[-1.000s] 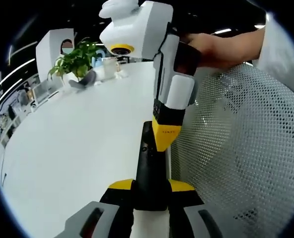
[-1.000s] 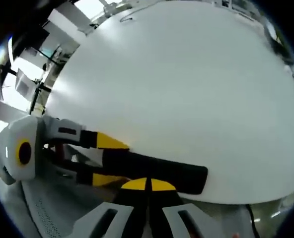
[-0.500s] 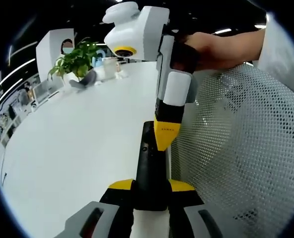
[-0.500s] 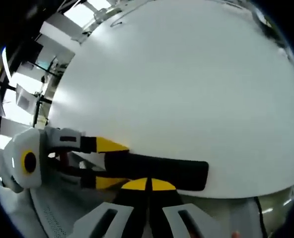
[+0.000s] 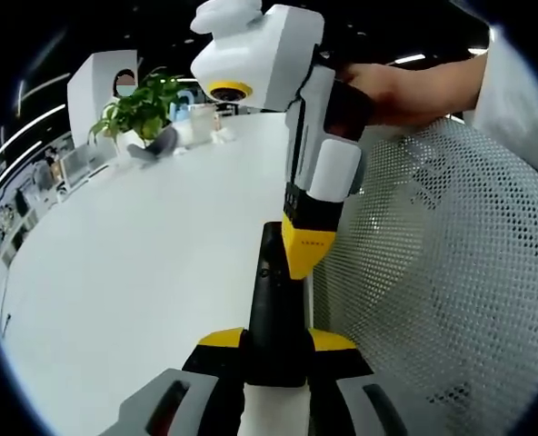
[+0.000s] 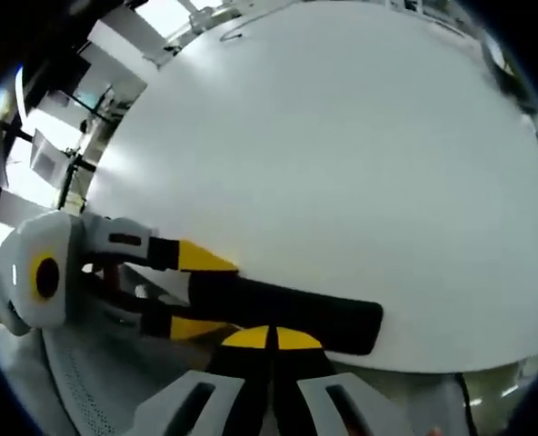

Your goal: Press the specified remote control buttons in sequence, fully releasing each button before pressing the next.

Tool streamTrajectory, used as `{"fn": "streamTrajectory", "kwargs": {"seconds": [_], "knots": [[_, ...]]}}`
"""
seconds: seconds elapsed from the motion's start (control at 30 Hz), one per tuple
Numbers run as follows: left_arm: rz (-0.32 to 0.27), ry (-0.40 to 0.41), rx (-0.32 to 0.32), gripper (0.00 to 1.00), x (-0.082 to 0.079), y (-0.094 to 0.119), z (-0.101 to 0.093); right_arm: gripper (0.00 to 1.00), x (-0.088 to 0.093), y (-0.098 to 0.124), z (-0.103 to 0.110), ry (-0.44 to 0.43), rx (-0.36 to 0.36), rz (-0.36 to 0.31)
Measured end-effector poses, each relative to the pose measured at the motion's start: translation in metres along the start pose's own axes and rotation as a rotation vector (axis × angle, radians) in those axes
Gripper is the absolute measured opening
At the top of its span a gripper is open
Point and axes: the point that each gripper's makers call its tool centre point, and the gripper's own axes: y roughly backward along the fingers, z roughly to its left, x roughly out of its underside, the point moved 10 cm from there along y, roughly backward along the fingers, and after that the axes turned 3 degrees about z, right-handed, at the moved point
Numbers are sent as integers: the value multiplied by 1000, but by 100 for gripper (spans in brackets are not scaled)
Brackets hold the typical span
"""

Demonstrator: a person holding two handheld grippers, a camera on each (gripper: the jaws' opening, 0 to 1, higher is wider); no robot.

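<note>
A slim black remote [image 5: 273, 309] runs up the middle of the left gripper view, with my left gripper [image 5: 276, 341] shut on its near end. The right gripper [image 5: 305, 259] comes down from above, and its closed yellow tip rests on the remote's upper face. In the right gripper view the remote [image 6: 296, 313] lies crosswise over the white table's edge. My right gripper [image 6: 269, 338] is shut, its yellow tips together against the remote. From the left, the left gripper [image 6: 210, 292] clamps the remote's end.
The white table [image 5: 142, 254] stretches away to the left. A white mesh chair back [image 5: 442, 272] stands close on the right. A potted plant [image 5: 142, 109] and small items sit at the table's far end. A hand [image 5: 405, 86] holds the right gripper.
The right gripper rocked slightly half a second ago and has come back. Its tip stays on the same part of the remote. The left gripper's hold is unchanged.
</note>
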Motion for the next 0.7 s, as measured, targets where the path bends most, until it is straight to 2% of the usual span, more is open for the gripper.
{"fn": "streamTrajectory", "kwargs": {"seconds": [0.07, 0.13, 0.17, 0.23, 0.37, 0.43, 0.53, 0.6, 0.7], "knots": [[0, 1, 1, 25, 0, 0, 0, 0, 0, 1, 0, 8, 0, 5], [-1, -2, 0, 25, 0, 0, 0, 0, 0, 1, -3, -30, -24, -2], [-2, -3, -1, 25, 0, 0, 0, 0, 0, 1, -5, -90, -54, -5], [-3, 1, -2, 25, 0, 0, 0, 0, 0, 2, -8, -144, -86, -7], [0, 13, 0, 25, 0, 0, 0, 0, 0, 3, -11, -180, -118, -14], [0, 13, 1, 25, 0, 0, 0, 0, -2, 5, -9, -201, -156, -41], [-1, 13, 0, 25, 1, 0, 0, 0, -4, 6, -8, -189, -179, -111], [-1, 14, 0, 25, 1, 0, 0, 0, -5, 4, -9, -161, -144, -111], [-1, 16, 1, 25, 0, 0, 0, 0, -6, 2, -5, -138, -153, -111]]}}
